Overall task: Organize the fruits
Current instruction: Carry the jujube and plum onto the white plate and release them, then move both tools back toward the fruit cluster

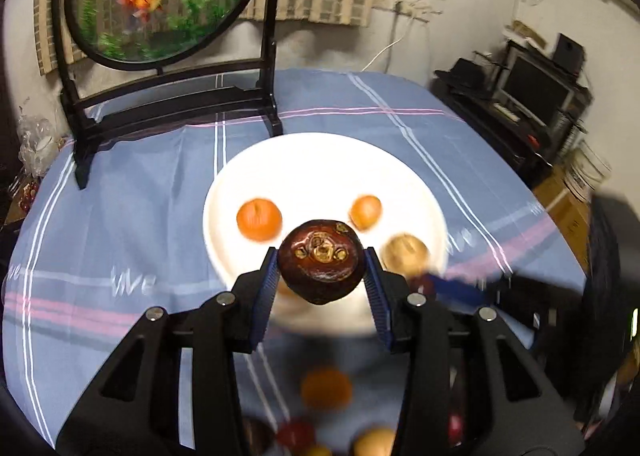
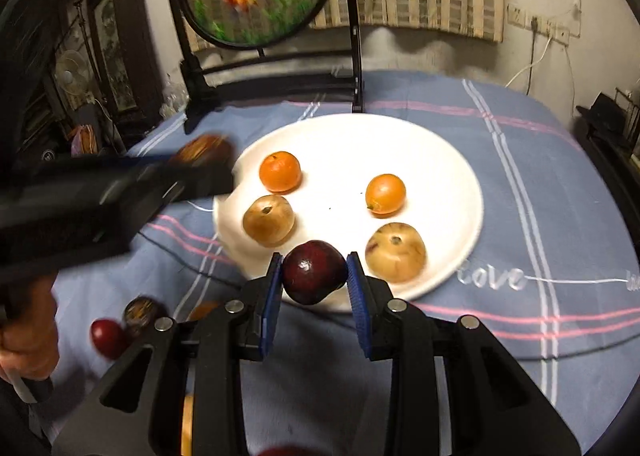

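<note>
Both tools carry fruit toward the white plate (image 2: pixel 448 160) ahead. The left gripper (image 1: pixel 321 270) clamps a mangosteen (image 1: pixel 321 266); the right gripper (image 2: pixel 314 272) clamps a dark red plum (image 2: pixel 314 270). Next, each probably needs bare plate beyond its fingertips before releasing.

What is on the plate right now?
The plate holds two oranges and two tan fruits. The right gripper and its dark red fruit hide the near rim.

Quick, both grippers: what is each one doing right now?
Left gripper: closed on a dark brown mangosteen.
Right gripper: closed on a dark red plum.
</note>
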